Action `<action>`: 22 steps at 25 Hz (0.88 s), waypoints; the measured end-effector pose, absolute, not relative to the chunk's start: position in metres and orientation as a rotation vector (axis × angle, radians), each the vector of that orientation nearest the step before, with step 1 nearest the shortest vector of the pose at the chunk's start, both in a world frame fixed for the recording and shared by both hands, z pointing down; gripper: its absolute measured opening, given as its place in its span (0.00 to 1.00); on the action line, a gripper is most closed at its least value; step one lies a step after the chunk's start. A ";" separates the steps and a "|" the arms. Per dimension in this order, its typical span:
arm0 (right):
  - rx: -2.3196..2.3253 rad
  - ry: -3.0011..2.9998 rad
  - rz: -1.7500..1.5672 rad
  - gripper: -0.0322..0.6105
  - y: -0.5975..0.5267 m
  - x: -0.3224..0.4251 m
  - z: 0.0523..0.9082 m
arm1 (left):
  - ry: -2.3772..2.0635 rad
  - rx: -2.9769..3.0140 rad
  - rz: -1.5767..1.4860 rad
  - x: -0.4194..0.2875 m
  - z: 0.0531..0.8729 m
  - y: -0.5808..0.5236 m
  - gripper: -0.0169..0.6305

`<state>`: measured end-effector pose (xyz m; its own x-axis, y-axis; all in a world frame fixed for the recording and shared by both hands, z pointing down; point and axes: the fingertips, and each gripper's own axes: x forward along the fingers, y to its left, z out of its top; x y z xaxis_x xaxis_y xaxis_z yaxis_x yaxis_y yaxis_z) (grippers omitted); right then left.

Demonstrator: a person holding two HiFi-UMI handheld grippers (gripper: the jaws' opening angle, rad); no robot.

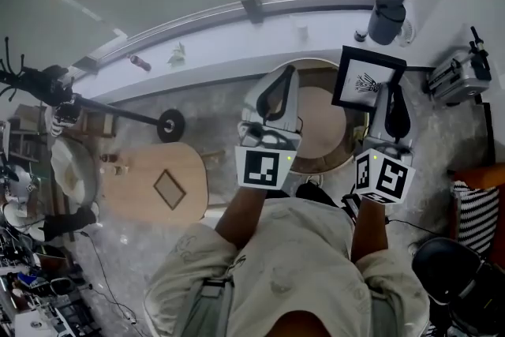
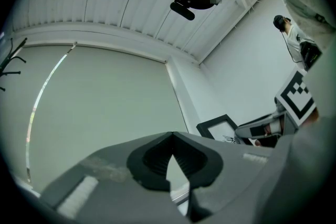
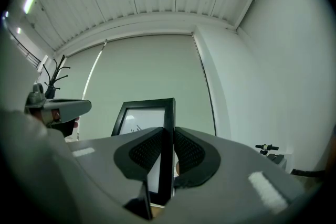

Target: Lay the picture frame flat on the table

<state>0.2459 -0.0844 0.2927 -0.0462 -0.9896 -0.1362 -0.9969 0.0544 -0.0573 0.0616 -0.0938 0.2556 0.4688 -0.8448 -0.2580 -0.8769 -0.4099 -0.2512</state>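
The picture frame is black with a white mat and a small dark drawing. It is held up off the round wooden table, over its right rim. My right gripper is shut on the frame's right edge. In the right gripper view the frame stands upright between the pads of that gripper. My left gripper hovers over the table's left side, shut on nothing. Its tips meet against bare wall, and the frame shows to their right.
A dark cylindrical container stands on the white ledge behind the table. A metal appliance sits at the far right. A wooden board with a diamond mark lies lower left, crossed by a black boom arm. Cables and clutter fill the left edge.
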 end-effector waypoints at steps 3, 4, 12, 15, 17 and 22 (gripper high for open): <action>-2.068 2.178 0.056 0.16 -0.093 0.258 0.299 | 1.469 -2.366 0.109 0.070 0.259 -0.100 0.03; -2.068 2.176 0.048 0.16 -0.095 0.261 0.301 | 1.473 -2.367 0.099 0.072 0.260 -0.102 0.03; -2.055 2.176 -0.004 0.16 -0.102 0.264 0.313 | 1.490 -2.362 0.047 0.072 0.269 -0.106 0.03; -2.057 2.181 -0.009 0.16 -0.103 0.264 0.316 | 1.495 -2.362 0.037 0.071 0.273 -0.108 0.03; -2.059 2.185 -0.007 0.16 -0.104 0.264 0.318 | 1.501 -2.363 0.044 0.070 0.274 -0.110 0.03; -2.060 2.189 -0.012 0.16 -0.110 0.266 0.326 | 1.498 -2.359 0.050 0.073 0.280 -0.115 0.03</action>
